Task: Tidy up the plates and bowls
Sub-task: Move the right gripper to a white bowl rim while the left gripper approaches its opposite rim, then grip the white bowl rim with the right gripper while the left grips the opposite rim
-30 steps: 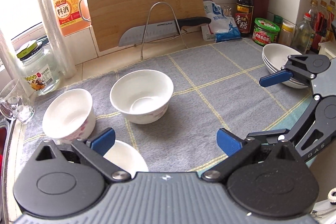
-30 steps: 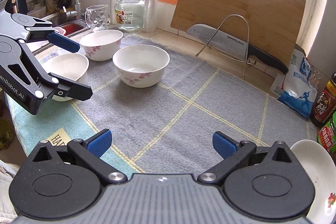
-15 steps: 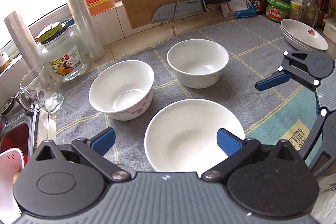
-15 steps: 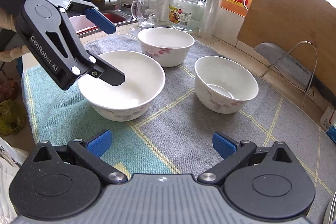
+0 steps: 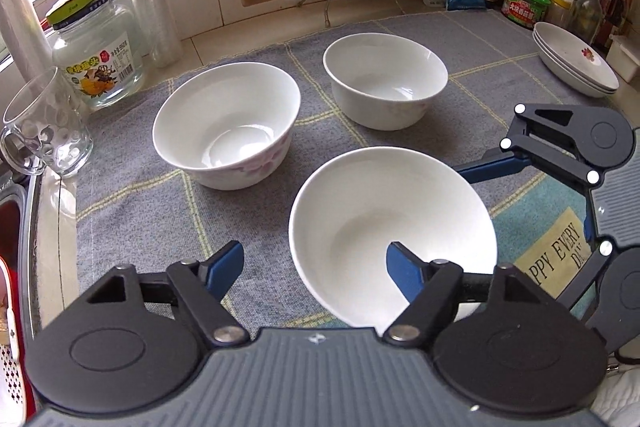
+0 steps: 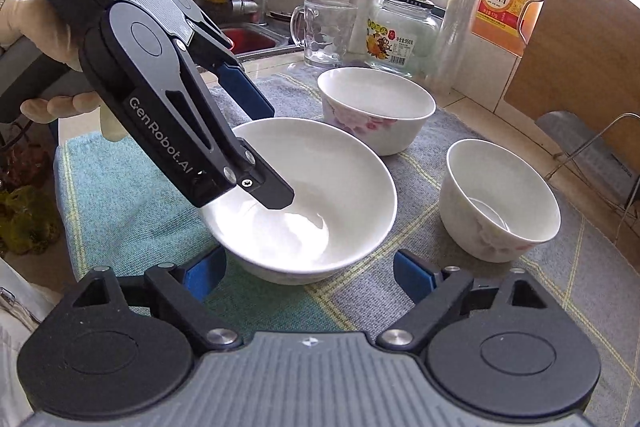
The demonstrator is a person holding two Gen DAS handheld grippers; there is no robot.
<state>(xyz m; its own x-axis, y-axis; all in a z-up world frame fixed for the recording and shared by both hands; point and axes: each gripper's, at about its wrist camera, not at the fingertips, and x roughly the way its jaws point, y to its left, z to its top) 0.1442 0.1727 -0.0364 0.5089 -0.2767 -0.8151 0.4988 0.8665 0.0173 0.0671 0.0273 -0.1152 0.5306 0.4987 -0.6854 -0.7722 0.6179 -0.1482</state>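
Wide bowl: a shallow white ceramic bowl (image 5: 384, 211), standing upright at the near edge of the grey checked cloth (image 5: 132, 195), where that cloth meets a teal towel (image 6: 120, 187).
Other bowls: two deeper white bowls with pink flowers, one (image 5: 228, 123) left of the cloth's middle and one (image 5: 384, 79) toward its far side, both apart from the wide bowl.
Plates: a stack of shallow white plates (image 5: 576, 67) at the cloth's far right corner.
Left gripper (image 5: 315, 251): its jaws have just been closing and stand about half closed. One finger is inside the wide bowl and the other outside, with the near wall between them; the outer pad does not seem to press yet.
Right gripper (image 6: 308, 263): its jaws have likewise just been closing, low at the bowl's other side. The left pad is close against the wall and the right pad is clear of it, so it has no grip.
Step in hand: probably pinching the wide bowl's rim to lift it.
Doing it well: seat the pad fully over the rim before closing, since glazed ceramic slips. Lift straight up and keep the bowl level.
Risk: two grippers crowd one bowl, so a nudge may slide it off the cloth's near edge.
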